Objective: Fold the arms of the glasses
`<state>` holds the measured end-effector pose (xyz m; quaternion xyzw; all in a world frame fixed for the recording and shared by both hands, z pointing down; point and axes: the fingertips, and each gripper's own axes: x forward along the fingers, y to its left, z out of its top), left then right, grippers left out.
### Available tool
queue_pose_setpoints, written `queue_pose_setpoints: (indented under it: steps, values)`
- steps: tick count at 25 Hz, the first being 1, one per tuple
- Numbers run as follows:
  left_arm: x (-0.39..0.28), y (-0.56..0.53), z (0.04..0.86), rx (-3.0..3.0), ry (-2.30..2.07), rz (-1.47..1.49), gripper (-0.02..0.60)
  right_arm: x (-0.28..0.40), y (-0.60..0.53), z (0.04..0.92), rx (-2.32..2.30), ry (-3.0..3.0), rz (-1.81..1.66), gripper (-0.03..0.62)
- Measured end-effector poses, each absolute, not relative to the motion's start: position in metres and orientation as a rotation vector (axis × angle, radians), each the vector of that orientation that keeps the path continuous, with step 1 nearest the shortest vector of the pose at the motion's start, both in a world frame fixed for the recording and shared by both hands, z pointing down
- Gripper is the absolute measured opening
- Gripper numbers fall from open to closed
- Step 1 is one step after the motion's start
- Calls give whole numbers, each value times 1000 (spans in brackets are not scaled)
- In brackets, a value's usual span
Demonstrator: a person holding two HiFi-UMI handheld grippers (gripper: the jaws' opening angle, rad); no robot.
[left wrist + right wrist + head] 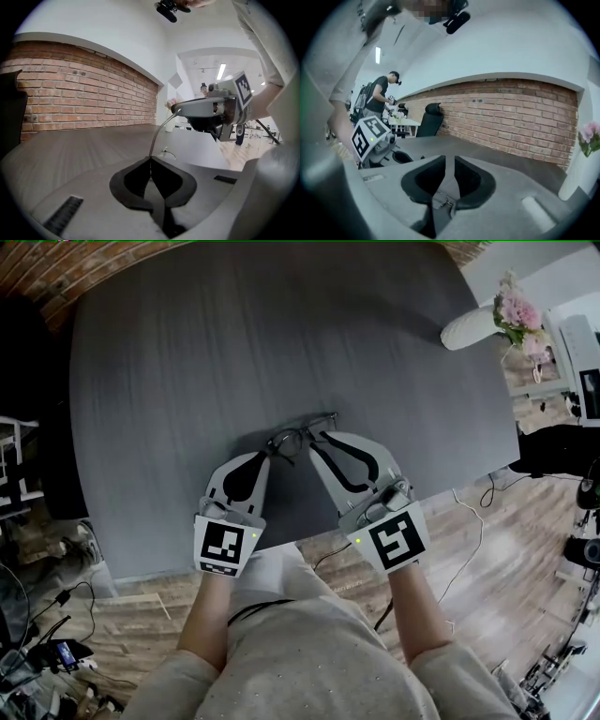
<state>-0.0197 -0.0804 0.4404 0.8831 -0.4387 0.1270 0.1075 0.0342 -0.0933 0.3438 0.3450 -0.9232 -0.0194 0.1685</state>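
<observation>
Thin dark-rimmed glasses (286, 439) sit near the front edge of the grey table (187, 371), between my two grippers. My left gripper (269, 456) is shut on the frame. In the left gripper view its jaws (151, 158) pinch the base of one thin metal arm (158, 135). That arm rises to the right and ends at the tip of my right gripper (176, 110), which hangs higher. My right gripper (322, 436) has its jaws (445, 160) close together, with a piece of the glasses (442, 202) caught deep in the narrow gap.
A white vase (473, 327) with pink flowers stands at the table's far right corner, and it also shows as the vase (576, 183). The front table edge lies just under my hands. Below it are wooden floor and cables (469, 549). A brick wall runs behind, and a person (380, 93) stands in the background.
</observation>
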Motion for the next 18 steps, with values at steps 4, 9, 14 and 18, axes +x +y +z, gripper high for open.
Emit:
queue_pose_setpoints:
  steps: [4, 9, 14, 18]
  values:
    - [-24, -86, 429, 2587, -1329, 356, -2, 20, -85, 323, 946, -2745, 21, 74]
    - [-27, -87, 421, 2601, -1361, 350, -2, 2, -70, 319, 838, -2775, 38, 100]
    - [-24, -85, 417, 2610, -1360, 351, -2, -5, -66, 332, 775, -2722, 32, 107]
    - [-30, -86, 417, 2611, -1364, 349, -2, -10, -70, 345, 781, -2684, 23, 94]
